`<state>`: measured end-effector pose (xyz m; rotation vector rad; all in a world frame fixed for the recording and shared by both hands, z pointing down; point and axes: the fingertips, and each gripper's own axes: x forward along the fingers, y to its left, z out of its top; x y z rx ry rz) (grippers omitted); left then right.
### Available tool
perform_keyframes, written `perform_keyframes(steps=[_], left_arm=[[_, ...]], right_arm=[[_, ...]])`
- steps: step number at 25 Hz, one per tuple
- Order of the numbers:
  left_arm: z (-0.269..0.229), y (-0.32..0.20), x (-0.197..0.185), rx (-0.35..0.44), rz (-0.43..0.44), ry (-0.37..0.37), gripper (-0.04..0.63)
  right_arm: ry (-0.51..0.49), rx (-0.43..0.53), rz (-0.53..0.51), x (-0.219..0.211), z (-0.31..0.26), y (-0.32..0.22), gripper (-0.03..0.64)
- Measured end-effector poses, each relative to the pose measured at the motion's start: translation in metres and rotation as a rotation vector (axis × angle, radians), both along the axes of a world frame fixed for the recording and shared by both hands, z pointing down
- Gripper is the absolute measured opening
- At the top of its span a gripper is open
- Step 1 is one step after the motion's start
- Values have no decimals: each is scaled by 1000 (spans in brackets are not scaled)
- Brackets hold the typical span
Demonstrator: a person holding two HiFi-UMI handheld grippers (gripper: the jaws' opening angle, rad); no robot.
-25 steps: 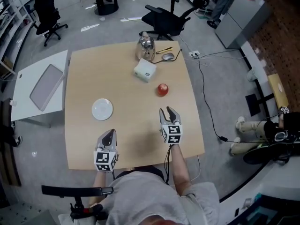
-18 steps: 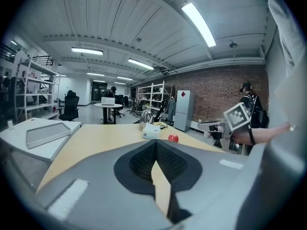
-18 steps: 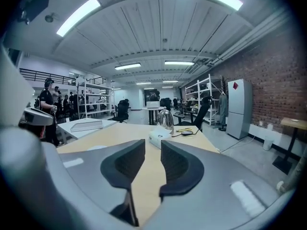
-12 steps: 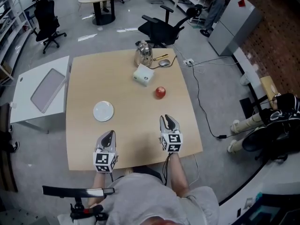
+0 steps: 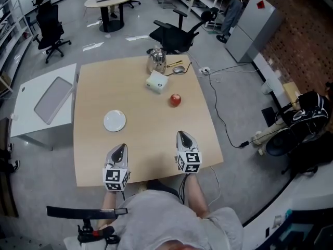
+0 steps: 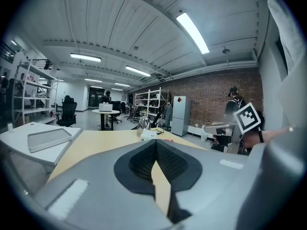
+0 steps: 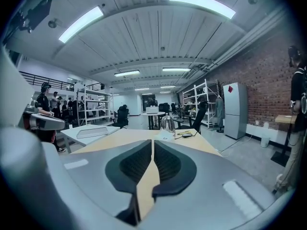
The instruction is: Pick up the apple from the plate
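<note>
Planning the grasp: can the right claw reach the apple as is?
Probably yes: only bare table lies between the right claw and the apple. Its jaws are shut, so they must open first.

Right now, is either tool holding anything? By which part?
Nothing held: left tool shut, empty; right tool has just closed on nothing. The apple sits on the table, untouched.

Ahead of the fingertips of the right gripper (image 5: 181, 134), whose jaws have just been closing on nothing, bare table (image 5: 145, 134) runs to the apple (image 5: 175, 100). Beyond, 1 white box (image 5: 157, 82) and 1 kettle (image 5: 156, 60) stand in the way. 1 flat plate (image 5: 114, 121) lies ahead of the left gripper (image 5: 122, 146).
</note>
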<state>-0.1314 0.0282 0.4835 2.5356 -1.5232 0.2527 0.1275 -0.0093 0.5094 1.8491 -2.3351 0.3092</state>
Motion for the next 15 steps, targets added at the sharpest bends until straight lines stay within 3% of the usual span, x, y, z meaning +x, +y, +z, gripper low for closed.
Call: perform_keyframes(steps=[15], left_arm=[[-8,34,-11,33,38,20,20]], right_arm=[[-17,57,-46,-43,-16,66,6]])
